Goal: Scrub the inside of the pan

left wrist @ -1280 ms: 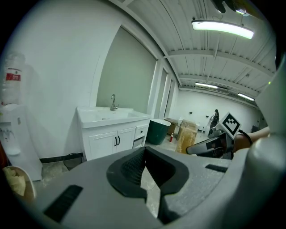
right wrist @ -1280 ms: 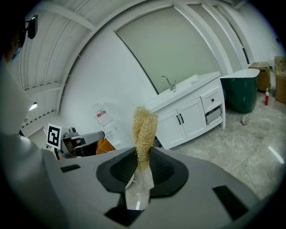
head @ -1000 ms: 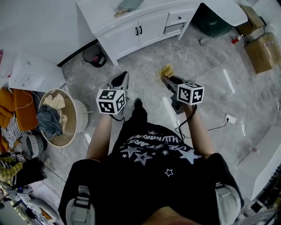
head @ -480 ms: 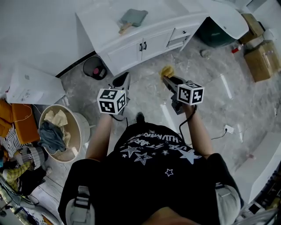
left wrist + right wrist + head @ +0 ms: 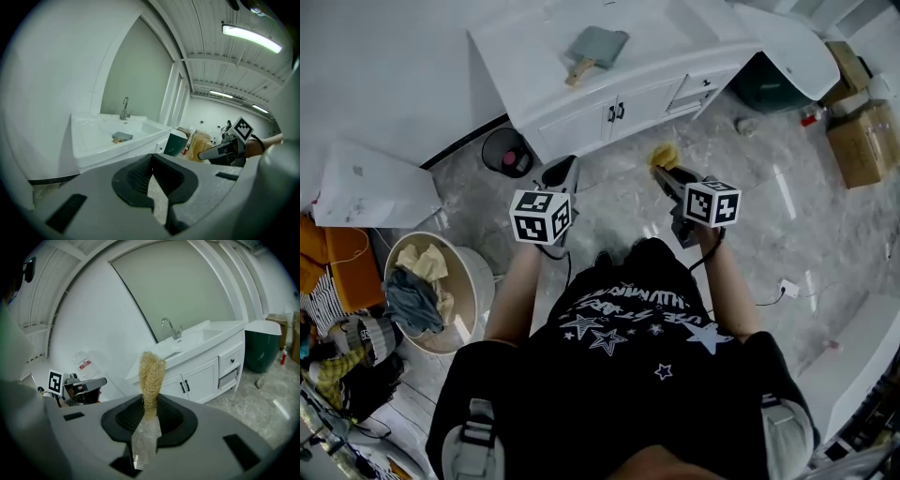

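No scrubbing yet for us: what looks like the pan [image 5: 598,47] sits on the vanity counter [image 5: 520,56] ahead of both grippers, well apart from them. Our right gripper [image 5: 150,411] is clamped on a loofah scrubber [image 5: 151,373] poking out past its tips. The left gripper [image 5: 152,164] is closed on nothing. Both are held out front, side by side, tipped slightly down.
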`<state>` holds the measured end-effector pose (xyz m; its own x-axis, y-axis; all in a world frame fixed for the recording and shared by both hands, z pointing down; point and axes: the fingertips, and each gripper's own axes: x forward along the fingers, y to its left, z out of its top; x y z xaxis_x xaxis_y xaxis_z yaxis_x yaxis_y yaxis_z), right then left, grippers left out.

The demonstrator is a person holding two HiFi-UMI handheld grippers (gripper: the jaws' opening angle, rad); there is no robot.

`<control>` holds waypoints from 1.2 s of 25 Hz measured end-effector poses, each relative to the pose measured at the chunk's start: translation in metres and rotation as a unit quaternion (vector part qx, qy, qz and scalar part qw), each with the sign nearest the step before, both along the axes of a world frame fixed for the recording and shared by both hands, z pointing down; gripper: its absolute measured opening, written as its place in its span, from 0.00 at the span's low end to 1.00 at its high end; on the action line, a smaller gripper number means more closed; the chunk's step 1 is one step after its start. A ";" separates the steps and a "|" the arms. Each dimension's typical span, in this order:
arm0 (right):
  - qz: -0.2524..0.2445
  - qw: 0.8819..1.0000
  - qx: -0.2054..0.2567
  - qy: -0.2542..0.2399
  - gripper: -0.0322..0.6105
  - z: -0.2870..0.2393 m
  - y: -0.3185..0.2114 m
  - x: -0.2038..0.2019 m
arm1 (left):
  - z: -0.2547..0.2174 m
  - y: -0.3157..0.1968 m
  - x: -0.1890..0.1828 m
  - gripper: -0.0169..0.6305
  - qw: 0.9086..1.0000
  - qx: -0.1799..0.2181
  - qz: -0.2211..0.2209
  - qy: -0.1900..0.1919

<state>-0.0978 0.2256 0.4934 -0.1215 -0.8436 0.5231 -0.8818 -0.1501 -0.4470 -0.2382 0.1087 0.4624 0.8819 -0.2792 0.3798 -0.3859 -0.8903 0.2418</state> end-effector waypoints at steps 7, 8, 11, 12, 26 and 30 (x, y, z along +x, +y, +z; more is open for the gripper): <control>-0.018 1.000 -0.004 -0.020 0.17 0.017 -0.045 0.041 | 0.008 -0.037 0.030 0.04 1.000 0.000 -0.024 -0.016; -0.024 0.999 -0.003 -0.022 0.17 0.020 -0.054 0.048 | 0.008 -0.043 0.035 0.04 0.999 -0.001 -0.030 -0.015; -0.045 0.999 -0.005 -0.030 0.17 0.027 -0.085 0.070 | 0.008 -0.063 0.061 0.04 0.999 -0.004 -0.049 -0.016; -0.052 0.998 -0.005 -0.031 0.17 0.026 -0.096 0.080 | 0.007 -0.071 0.072 0.04 0.998 -0.003 -0.054 -0.018; -0.132 0.991 -0.002 -0.035 0.17 0.012 -0.224 0.227 | 0.008 -0.165 0.193 0.04 0.990 -0.012 -0.130 -0.057; -0.153 0.988 0.001 -0.036 0.17 0.012 -0.237 0.237 | 0.010 -0.176 0.203 0.04 0.987 -0.009 -0.147 -0.064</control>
